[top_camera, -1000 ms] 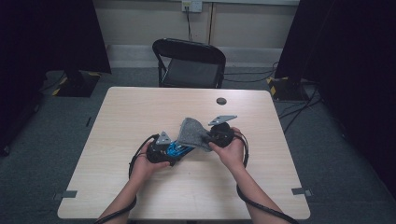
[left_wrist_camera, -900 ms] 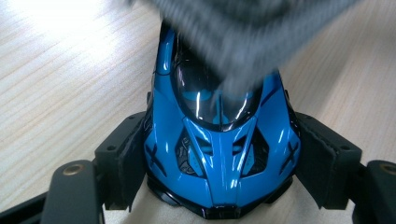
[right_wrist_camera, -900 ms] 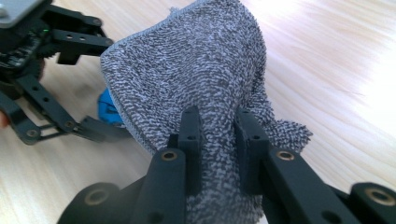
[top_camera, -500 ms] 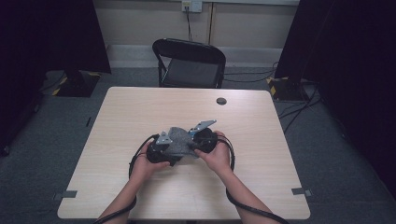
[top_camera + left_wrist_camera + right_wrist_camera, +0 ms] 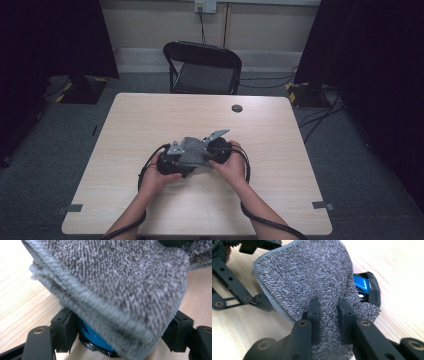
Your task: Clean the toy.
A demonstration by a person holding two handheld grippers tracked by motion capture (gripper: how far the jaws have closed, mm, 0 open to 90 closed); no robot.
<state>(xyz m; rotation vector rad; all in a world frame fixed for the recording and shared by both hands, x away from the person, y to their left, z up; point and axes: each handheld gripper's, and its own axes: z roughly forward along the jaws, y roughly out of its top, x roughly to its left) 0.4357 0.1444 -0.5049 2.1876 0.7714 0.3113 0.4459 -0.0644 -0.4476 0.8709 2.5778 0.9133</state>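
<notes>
A grey terry cloth (image 5: pixel 192 151) is draped over a blue object with a black rim (image 5: pixel 95 338) at the table's middle. My left gripper (image 5: pixel 174 161) stands with its jaws wide on either side of that object (image 5: pixel 362 285), seemingly gripping it, though the cloth (image 5: pixel 112 282) hides the right pad's contact. My right gripper (image 5: pixel 328 307) is shut on a fold of the cloth (image 5: pixel 307 272) and presses it down over the object. In the high view the right gripper (image 5: pixel 214 150) sits close against the left one, hands nearly touching.
The light wooden table (image 5: pixel 150 115) carries a small black round disc (image 5: pixel 237 108) near its far edge. A black folding chair (image 5: pixel 205 70) stands behind the table. Cables loop from both grippers toward the table's near edge. Dark curtains flank the room.
My right gripper has carried the cloth left and down onto the left gripper; the cloth now covers the blue object, which showed a second ago. The left hand kept still.
</notes>
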